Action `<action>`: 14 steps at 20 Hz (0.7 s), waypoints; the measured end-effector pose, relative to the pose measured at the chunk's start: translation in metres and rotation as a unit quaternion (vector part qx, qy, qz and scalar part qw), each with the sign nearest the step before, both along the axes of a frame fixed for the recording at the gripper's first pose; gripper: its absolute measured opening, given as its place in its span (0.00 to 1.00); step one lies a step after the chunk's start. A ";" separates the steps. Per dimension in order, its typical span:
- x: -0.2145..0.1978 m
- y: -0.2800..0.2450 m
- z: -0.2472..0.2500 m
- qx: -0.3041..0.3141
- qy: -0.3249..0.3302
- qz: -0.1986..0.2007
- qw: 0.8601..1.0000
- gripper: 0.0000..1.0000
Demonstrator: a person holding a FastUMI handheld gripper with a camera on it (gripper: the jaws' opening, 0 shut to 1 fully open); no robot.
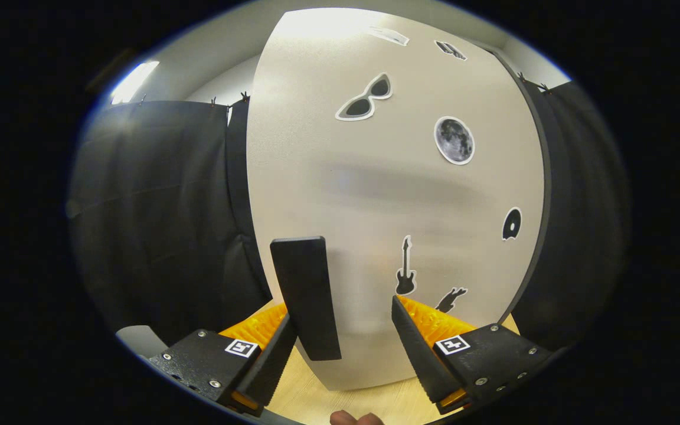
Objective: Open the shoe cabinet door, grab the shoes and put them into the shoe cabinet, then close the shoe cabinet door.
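Note:
The shoe cabinet door (375,195) stands close in front of me, a pale panel with several black stickers, among them sunglasses, a moon and a guitar. Its black bar handle (304,295) is upright near the door's left edge. My gripper (343,313) is open and close to the door. The handle sits between the fingers, right beside the left finger (275,354) and well apart from the right finger (417,348). Neither finger presses on it. Whether the door is ajar I cannot tell.
A light wooden surface (316,398) runs under the door and the fingers. Black cloth (157,206) hangs on both sides of the cabinet. A person's fingertips (355,418) show just behind the gripper. A grey rounded edge (139,339) lies left of the left finger.

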State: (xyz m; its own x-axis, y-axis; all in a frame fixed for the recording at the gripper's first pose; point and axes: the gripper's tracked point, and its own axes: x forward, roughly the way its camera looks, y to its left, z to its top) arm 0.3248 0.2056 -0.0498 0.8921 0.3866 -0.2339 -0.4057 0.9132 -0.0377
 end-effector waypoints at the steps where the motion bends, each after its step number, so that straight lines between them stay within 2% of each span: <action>1: 0.003 0.003 0.001 -0.001 -0.003 -0.002 1.000 0.94; 5: 0.013 0.011 0.003 -0.015 -0.019 -0.011 1.000 0.94; 14: 0.022 0.015 0.000 -0.056 -0.058 -0.064 0.995 0.97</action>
State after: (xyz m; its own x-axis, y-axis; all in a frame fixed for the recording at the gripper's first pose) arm 0.3464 0.2207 -0.0496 0.9555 0.2462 -0.1625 -0.2742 0.9443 -0.1820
